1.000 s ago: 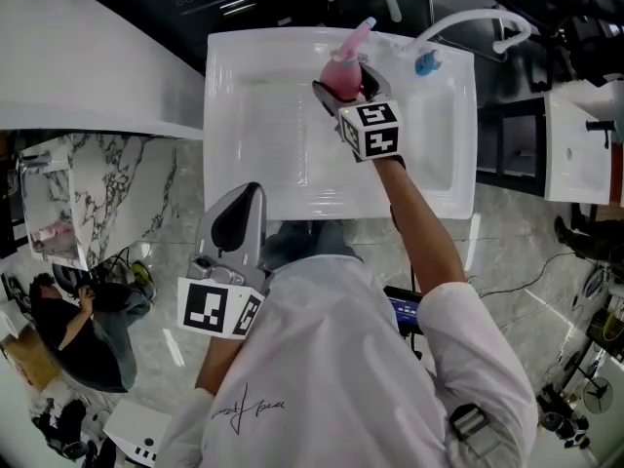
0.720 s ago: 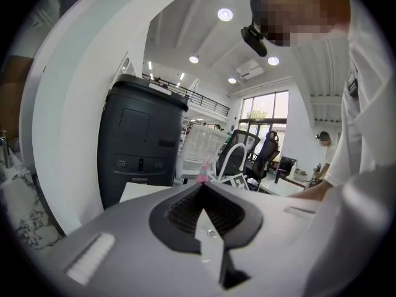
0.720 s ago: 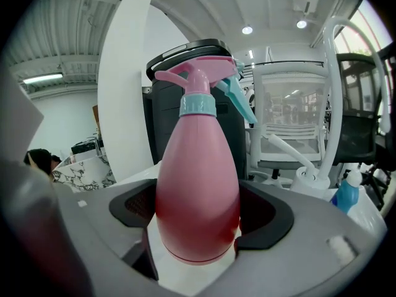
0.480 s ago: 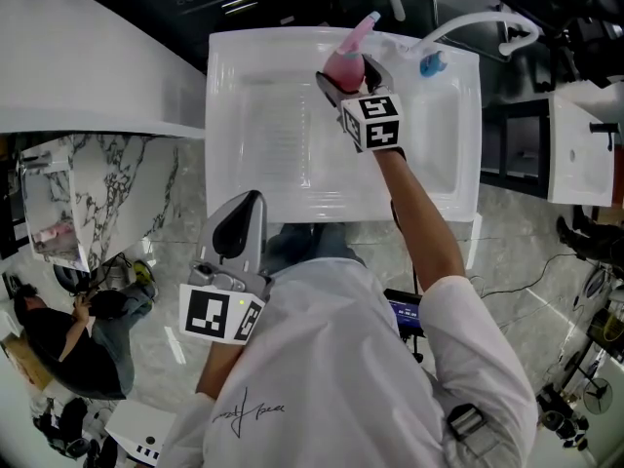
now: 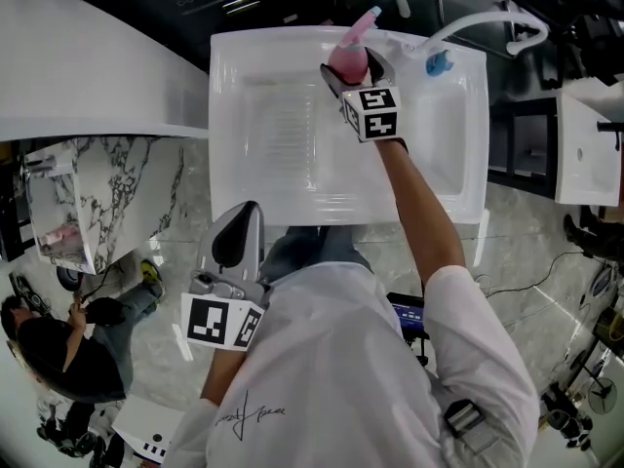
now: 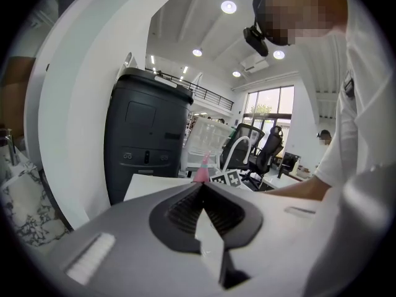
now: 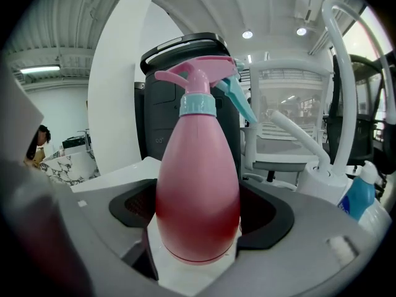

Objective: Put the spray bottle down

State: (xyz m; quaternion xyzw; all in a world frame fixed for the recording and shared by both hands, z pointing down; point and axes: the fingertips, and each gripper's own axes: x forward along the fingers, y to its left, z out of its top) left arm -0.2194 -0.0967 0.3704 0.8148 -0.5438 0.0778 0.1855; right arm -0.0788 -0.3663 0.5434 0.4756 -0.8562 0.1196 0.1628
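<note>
A pink spray bottle (image 5: pixel 348 58) with a pink-and-teal trigger head stands upright between the jaws of my right gripper (image 5: pixel 350 66), at the back edge of the white sink (image 5: pixel 226 115). In the right gripper view the bottle (image 7: pixel 198 184) fills the gap, both dark pads press its round belly, and its base sits low over the white surface. My left gripper (image 5: pixel 241 227) hangs near the person's body in front of the sink, jaws together with nothing in them. From the left gripper view the bottle (image 6: pixel 202 169) shows small and far off.
A white curved faucet (image 5: pixel 468 22) rises at the sink's back right, with a small blue bottle (image 5: pixel 436 63) beside it, just right of the pink one. A black cabinet (image 7: pixel 185 104) stands behind the sink. A marble-patterned counter (image 5: pixel 107 193) lies to the left.
My right gripper has carried the spray bottle a little farther toward the sink's back edge and slightly lower. The left gripper has stayed about where it was.
</note>
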